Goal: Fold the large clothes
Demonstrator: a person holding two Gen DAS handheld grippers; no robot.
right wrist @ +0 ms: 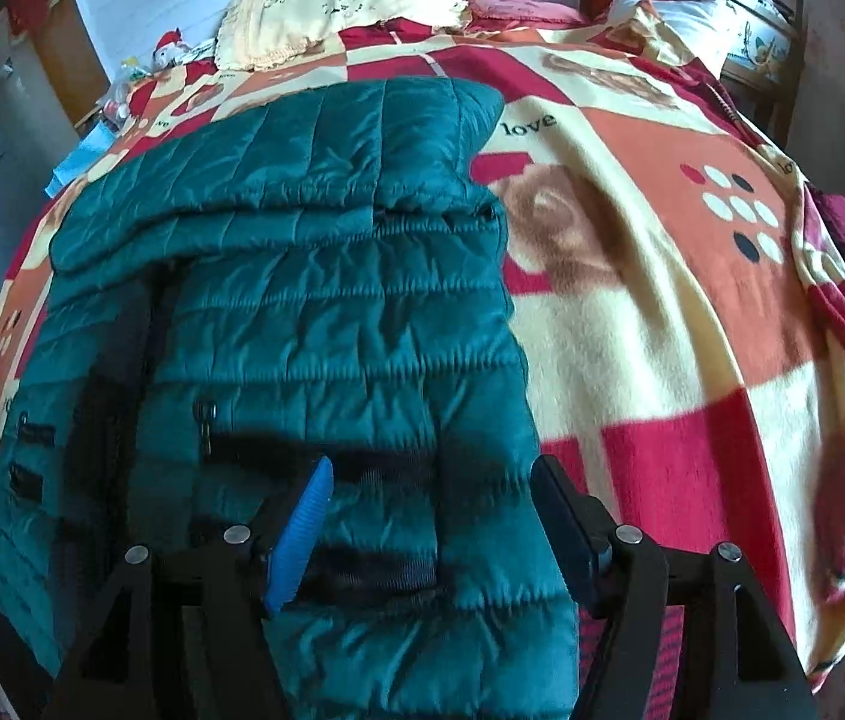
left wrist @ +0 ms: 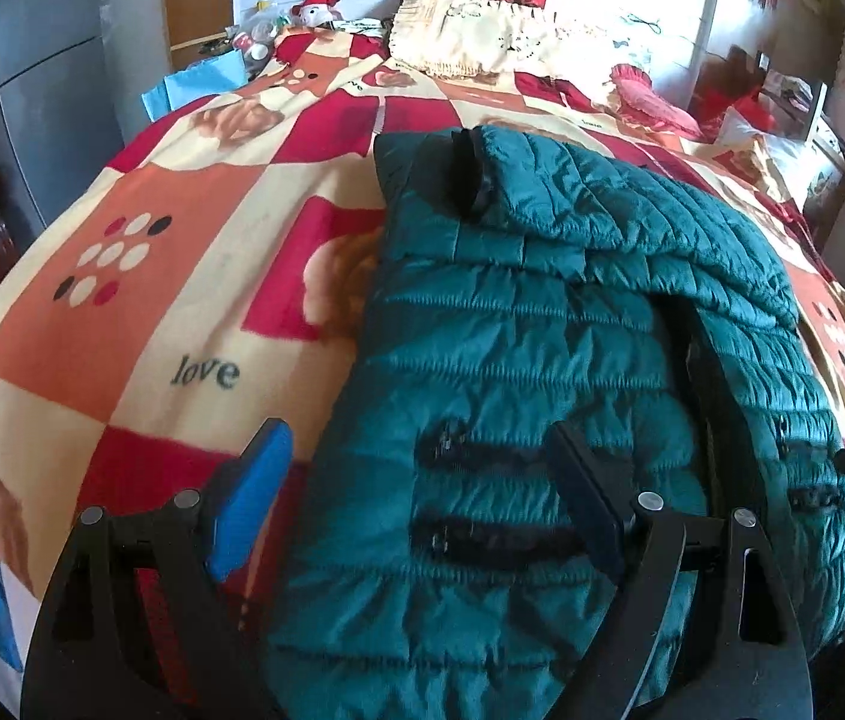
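The puffy, slippery green jacket (left wrist: 542, 324) on the bed (left wrist: 140, 276) looks light; both grippers' jaws gape empty, so pinch its near hem.

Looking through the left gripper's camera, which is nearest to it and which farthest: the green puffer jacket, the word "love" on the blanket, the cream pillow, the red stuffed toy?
1. Green puffer jacket: right between the left gripper fingers.
2. "love" print: left, mid-blanket.
3. Cream pillow: at the headboard, centre.
4. Red stuffed toy: far left corner; too close to the pillow to call.
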